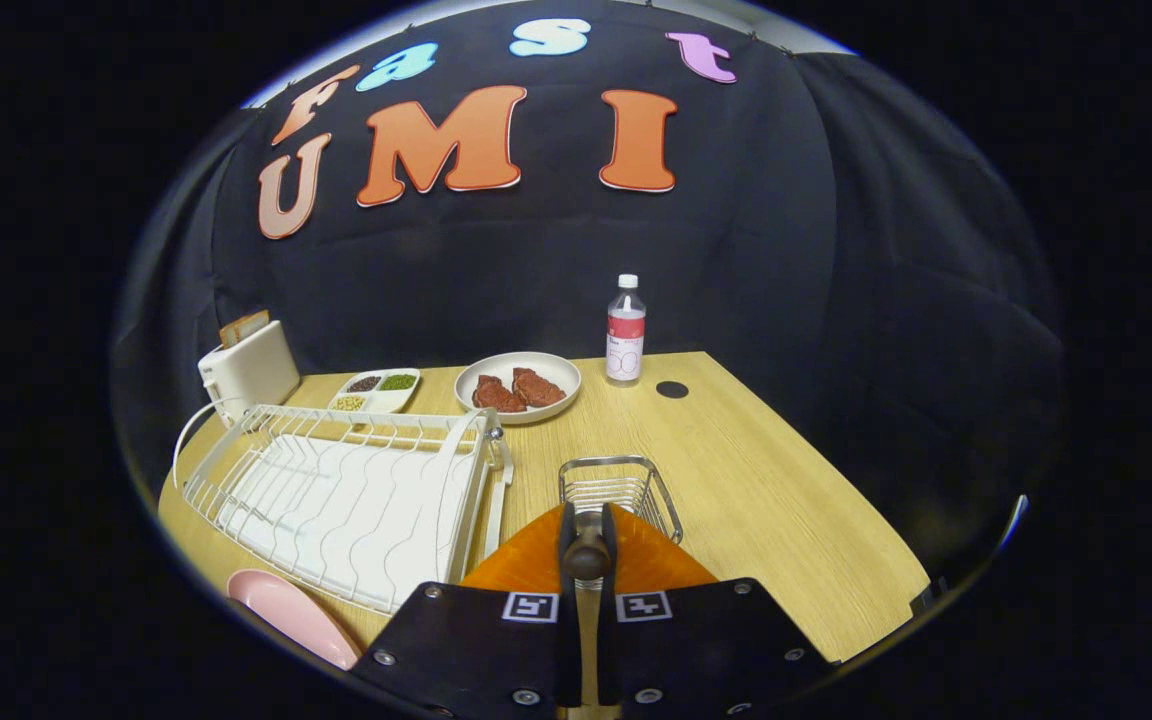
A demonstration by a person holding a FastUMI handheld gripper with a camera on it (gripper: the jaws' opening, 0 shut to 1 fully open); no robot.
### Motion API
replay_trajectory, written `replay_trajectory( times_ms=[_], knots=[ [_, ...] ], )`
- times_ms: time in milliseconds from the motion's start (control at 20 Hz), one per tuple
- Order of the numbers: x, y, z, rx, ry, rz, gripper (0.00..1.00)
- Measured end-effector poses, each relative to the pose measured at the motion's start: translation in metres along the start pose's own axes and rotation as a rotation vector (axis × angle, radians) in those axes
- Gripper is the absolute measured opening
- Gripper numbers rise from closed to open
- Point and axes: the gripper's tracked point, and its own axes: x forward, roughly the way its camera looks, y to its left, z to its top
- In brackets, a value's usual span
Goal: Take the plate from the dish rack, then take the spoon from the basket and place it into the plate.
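The gripper (586,560) is pinched tight on the spoon (587,553) handle, over the orange plate (526,570). Stiff, light and likely slippery, so hold mid-handle.

Your gripper (587,545) pinches a wooden spoon (587,556) above the orange plate (526,570), just before the wire basket (622,490).

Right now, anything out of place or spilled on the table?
Nothing spilled or broken. One thing: the pink plate lies right at the table's near edge beside the dish rack, possibly overhanging. The gripper is shut on a brown handle, likely the spoon, over the orange plate.
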Motion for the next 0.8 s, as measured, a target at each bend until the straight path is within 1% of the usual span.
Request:
replay_trajectory(
  times_ms=[250, 350, 650, 800],
  knots=[
    [-0.034, 0.002, 0.022, -0.021, -0.049, -0.034, 0.06],
    [-0.05, 0.008, 0.032, -0.011, -0.073, -0.042, 0.06],
    [-0.1, 0.03, 0.041, -0.009, -0.112, -0.067, 0.06],
    [-0.127, 0.049, 0.038, -0.006, -0.123, -0.061, 0.07]
  ],
)
